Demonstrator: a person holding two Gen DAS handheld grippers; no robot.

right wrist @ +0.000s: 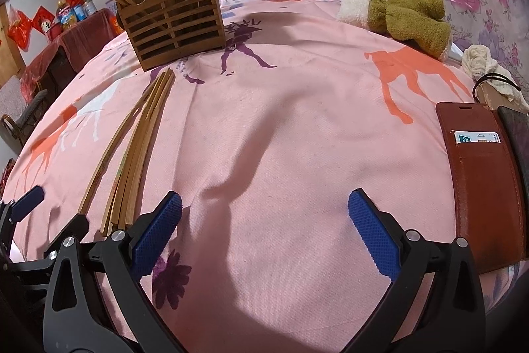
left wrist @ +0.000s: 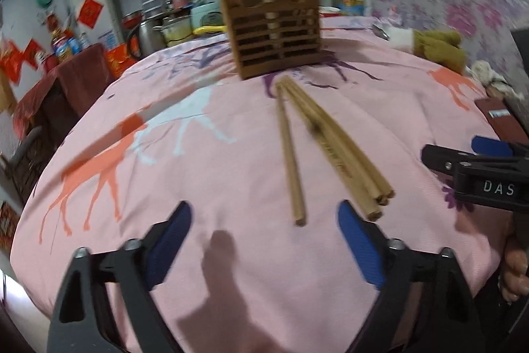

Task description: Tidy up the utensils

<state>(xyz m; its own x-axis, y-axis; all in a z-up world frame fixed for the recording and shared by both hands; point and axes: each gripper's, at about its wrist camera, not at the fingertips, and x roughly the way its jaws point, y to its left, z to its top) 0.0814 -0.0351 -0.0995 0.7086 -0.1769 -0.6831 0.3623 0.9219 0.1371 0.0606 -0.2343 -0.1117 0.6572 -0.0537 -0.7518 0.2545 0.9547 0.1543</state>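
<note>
A pink tablecloth [right wrist: 297, 128] printed with orange, white and purple animal shapes covers the table. In the left wrist view, the left gripper [left wrist: 264, 240] sits at the bottom of the frame with its blue-padded jaws spread wide and nothing between them. Loose wooden chopsticks [left wrist: 330, 144] lie on the cloth in the middle of that frame, fanning from a point just below the wooden holder [left wrist: 274, 32] down toward the gripper; one stick lies apart on the left, the rest are bunched to the right, their ends just beside the right-hand blue pad. The slatted holder stands upright in the upper centre, with a few chopsticks poking out of its top.

In the right wrist view, the right gripper [right wrist: 264, 230] fills the bottom of the frame, jaws also spread and empty above bare cloth. The loose chopsticks [right wrist: 132, 161] run down the left side of this frame, and the holder [right wrist: 172, 22] stands at the upper left. A brown wallet [right wrist: 479, 187] lies at the right edge, and a green and white towel [right wrist: 406, 19] rests in the upper right. Pots and bottles crowd the blurred background.
</note>
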